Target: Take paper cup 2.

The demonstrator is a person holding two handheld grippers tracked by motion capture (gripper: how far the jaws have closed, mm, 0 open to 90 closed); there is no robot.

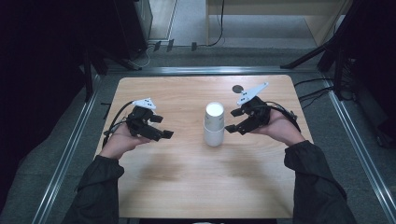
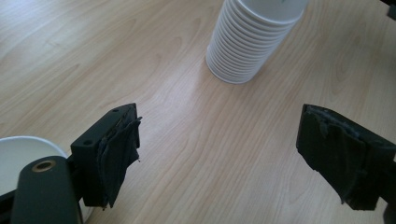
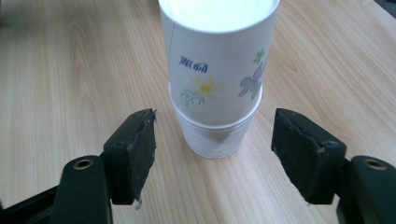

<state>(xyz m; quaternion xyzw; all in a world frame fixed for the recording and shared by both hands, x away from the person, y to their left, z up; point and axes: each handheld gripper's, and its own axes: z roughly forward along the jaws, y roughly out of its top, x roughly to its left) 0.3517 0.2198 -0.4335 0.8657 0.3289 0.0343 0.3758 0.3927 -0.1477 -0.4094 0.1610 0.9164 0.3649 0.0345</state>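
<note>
The desk (image 1: 187, 182) is the biggest thing here, a pale wood top with rounded corners, standing on grey floor between two metal rails. A person sits at its near edge, dark sleeves coming in over that edge, one to each side.

Near the middle of the desk, a little toward the right edge, stands a stack of paper cups (image 1: 214, 124), upright and alone, touched by nothing. In the right gripper view the stack (image 3: 215, 88) shows a top cup printed with flowers and some blue lettering, seated in a column of plain white rims. The left gripper view catches the same stack (image 2: 250, 39) farther off, its ribbed rims piled one on another.

The right gripper (image 1: 235, 121) hangs just beside the stack on its right, pointing at it. Its jaws are parted, wider than the cups, with no pad pressing on them; the stack sits beyond and between the two fingertips (image 3: 133, 149).

The left gripper (image 1: 161, 126) hovers well apart from the stack, toward the left edge, also aimed inward. Its jaws stand wide with bare wood between them, holding nothing.

Smallest: a single white cup rim (image 2: 21, 161) peeks in at the lower left corner of the left gripper view, close beside that gripper's own jaw.
</note>
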